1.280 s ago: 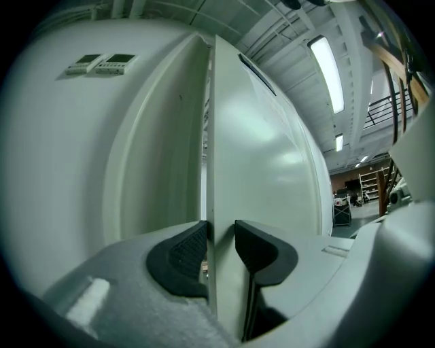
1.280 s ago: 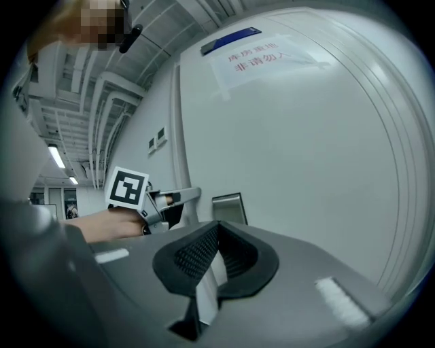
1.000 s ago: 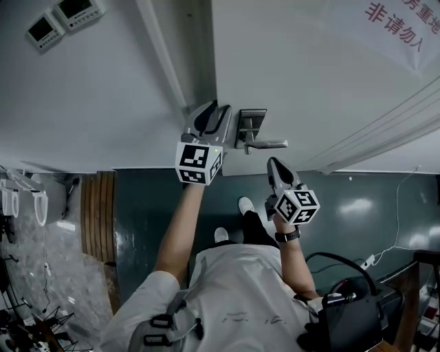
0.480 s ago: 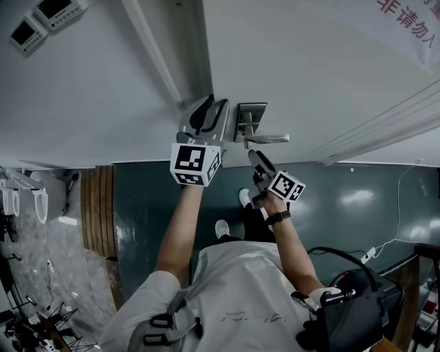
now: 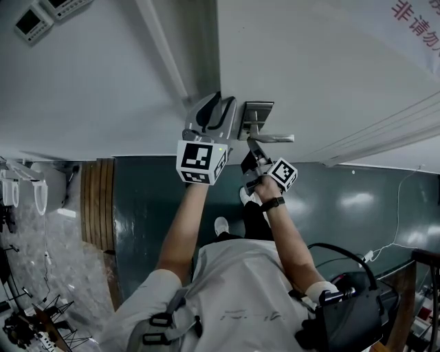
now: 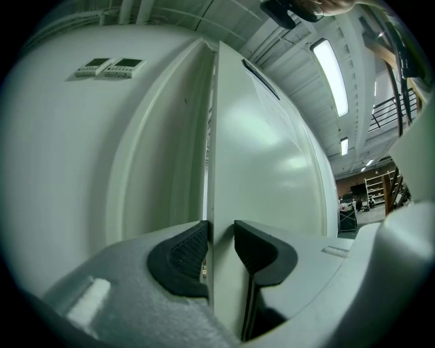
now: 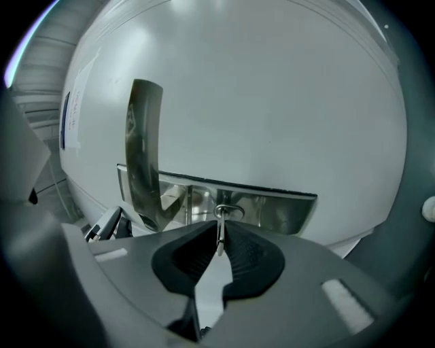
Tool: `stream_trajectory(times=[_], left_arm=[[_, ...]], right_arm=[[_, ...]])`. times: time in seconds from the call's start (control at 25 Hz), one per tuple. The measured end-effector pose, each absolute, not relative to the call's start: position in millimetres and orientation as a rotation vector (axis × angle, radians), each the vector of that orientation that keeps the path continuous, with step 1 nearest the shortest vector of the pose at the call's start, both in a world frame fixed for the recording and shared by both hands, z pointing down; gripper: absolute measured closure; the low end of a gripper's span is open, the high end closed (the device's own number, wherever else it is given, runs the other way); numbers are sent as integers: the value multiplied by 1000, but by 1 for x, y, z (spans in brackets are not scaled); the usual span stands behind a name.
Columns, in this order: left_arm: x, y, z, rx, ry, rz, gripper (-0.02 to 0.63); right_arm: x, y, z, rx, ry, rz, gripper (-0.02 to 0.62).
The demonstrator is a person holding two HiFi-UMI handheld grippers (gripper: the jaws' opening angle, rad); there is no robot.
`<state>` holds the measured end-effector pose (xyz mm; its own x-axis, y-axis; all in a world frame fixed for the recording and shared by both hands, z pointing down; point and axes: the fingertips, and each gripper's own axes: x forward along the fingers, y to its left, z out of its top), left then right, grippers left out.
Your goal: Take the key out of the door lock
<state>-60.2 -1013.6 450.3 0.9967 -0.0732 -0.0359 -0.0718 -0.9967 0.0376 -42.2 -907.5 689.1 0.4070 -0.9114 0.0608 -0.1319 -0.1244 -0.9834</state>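
Observation:
A thin metal key [image 7: 219, 230] sticks out of the shiny lock plate [image 7: 272, 207], seen edge-on beside the lever handle [image 7: 141, 163]. My right gripper [image 7: 219, 239] has just been closing, and its dark pads [image 7: 248, 257] now press on the key from both sides. In the head view the right gripper [image 5: 251, 149] reaches the lock plate [image 5: 258, 113] just under the handle [image 5: 275, 138]; the key itself is hidden there. My left gripper [image 6: 221, 248] is clamped on the edge of the white door [image 6: 262, 143], one pad on each face, also seen as the left gripper [image 5: 218, 113] left of the lock.
The door frame [image 5: 165, 55] and a white wall with two small control panels [image 5: 41, 17] lie left of the door. A sign with red lettering [image 5: 419, 20] hangs on the door at the upper right. Below are the dark green floor [image 5: 357, 199], the person's feet and a black bag [image 5: 350, 316].
The right gripper has rolled and moved from lower right of the handle in to the lock plate, and its jaws have closed on the key. The left gripper kept still on the door edge.

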Motion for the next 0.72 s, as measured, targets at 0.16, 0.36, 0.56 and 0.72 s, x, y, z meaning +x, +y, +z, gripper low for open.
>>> stream_trajectory(times=[0.16,0.36,0.56,0.72], left_arm=[[-60,-1014,450,3097,-120,-48,480],[-61,-1014,451,3112,-127,-29,477],[-60,-1016,452,3117,-131,-6,479],[-59,-1017,453,3116,-139,1,477]], right_arm=[[-42,-906,693,-1483,908,-860,580],[-48,-904,692,-1436,910,-843,573],[-92,-876,705,-1424,920,-900,572],[-116,-849,698,-1576,993,-909,572]])
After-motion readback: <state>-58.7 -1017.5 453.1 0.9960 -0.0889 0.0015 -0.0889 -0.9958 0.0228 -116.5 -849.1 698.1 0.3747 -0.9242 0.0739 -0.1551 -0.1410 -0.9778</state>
